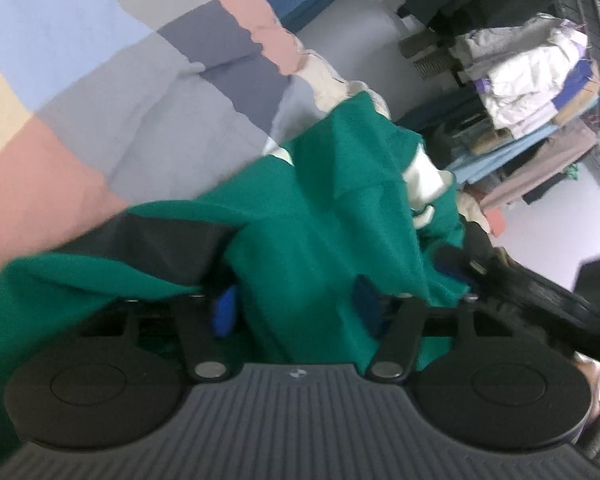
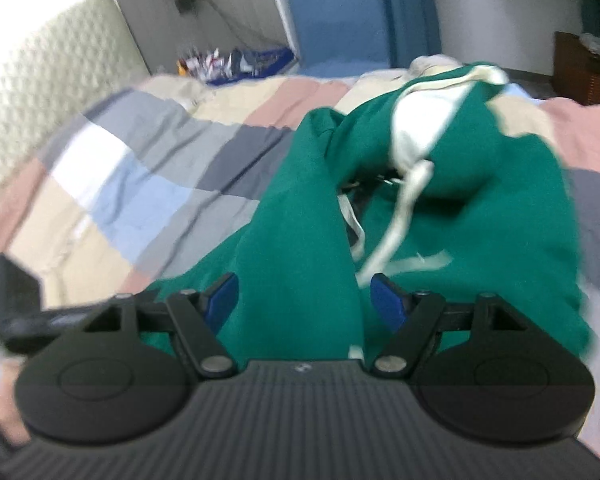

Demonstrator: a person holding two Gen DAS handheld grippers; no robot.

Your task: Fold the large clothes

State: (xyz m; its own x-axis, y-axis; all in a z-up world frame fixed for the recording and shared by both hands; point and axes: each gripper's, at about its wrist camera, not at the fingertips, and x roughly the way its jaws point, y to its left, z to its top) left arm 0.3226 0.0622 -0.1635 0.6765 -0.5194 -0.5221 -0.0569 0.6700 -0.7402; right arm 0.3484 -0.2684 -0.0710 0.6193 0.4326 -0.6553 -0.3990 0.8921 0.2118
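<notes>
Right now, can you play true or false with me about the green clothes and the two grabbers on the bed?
1. The big garment is green with whitish trim. True: the green garment has whitish trim and strings.
2. It lies neatly folded in a flat square. False: it is bunched and crumpled on the bed.
3. The bed cover is patchwork in pink, grey, blue and beige. True: the patchwork quilt shows those blocks.
4. The right gripper has nothing between its fingers. False: green cloth runs between its blue pads.
5. The left gripper also has green cloth between its fingers. True.
6. The pile of clothes at the side of the room is all red. False: the clothes stack is mostly white, blue and tan.
</notes>
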